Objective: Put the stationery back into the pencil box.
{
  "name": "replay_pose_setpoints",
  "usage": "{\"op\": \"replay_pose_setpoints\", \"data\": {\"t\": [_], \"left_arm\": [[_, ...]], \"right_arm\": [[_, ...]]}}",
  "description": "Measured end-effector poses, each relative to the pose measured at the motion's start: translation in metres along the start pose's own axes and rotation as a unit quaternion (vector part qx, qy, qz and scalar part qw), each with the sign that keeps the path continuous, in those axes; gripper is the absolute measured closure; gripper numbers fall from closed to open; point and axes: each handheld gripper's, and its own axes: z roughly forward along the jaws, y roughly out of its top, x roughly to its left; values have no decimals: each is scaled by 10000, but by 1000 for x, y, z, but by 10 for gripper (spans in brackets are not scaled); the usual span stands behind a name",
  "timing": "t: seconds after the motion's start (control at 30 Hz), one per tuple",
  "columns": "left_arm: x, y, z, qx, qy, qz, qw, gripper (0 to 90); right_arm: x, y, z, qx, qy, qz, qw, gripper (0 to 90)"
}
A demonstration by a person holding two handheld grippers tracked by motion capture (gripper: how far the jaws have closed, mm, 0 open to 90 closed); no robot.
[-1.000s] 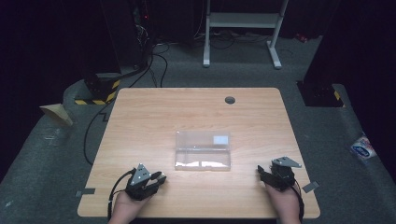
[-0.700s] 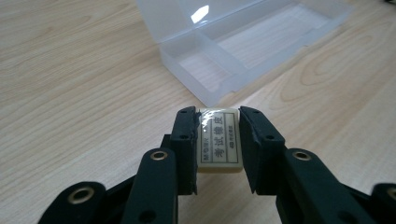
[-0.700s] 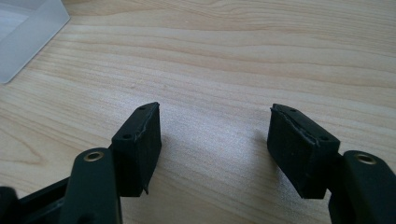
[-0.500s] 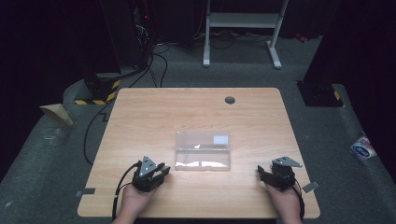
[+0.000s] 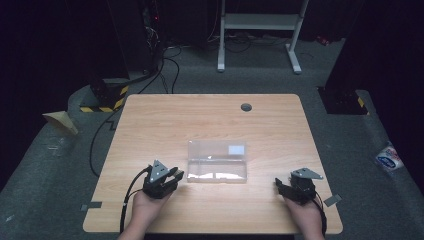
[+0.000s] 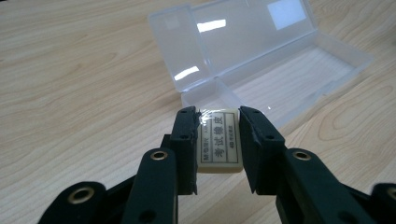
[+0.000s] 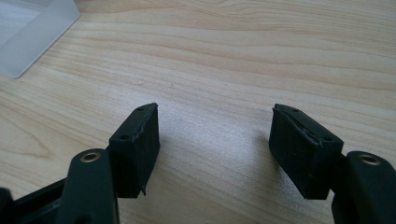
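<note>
Left gripper view | eraser [image 6: 219,139] is clamped by left hand-held gripper [image 6: 218,140] | right hand-held gripper [image 7: 219,149] is held apart, empty | eraser should be lowered level into open clear case [image 6: 299,70].

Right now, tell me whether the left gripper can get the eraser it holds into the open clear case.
Probably yes. The left gripper is shut on the eraser just short of the clear case, whose lid lies folded back, so the tray is open with nothing in between. The right gripper sits apart, jaws open.
</note>
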Motion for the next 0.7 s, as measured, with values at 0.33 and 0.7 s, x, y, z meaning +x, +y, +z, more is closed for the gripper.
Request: {"op": "replay_pose_setpoints", "data": {"t": [0.33, 0.7], "left_arm": [[-3, 5, 7, -83, -134, 3, 9999, 678], [-8, 16, 15, -141, -117, -216, 9996, 680]], "right_arm": [[0, 1, 1, -13, -14, -39, 10000, 337], [0, 0, 0, -2, -4, -19, 10000, 337]]}}
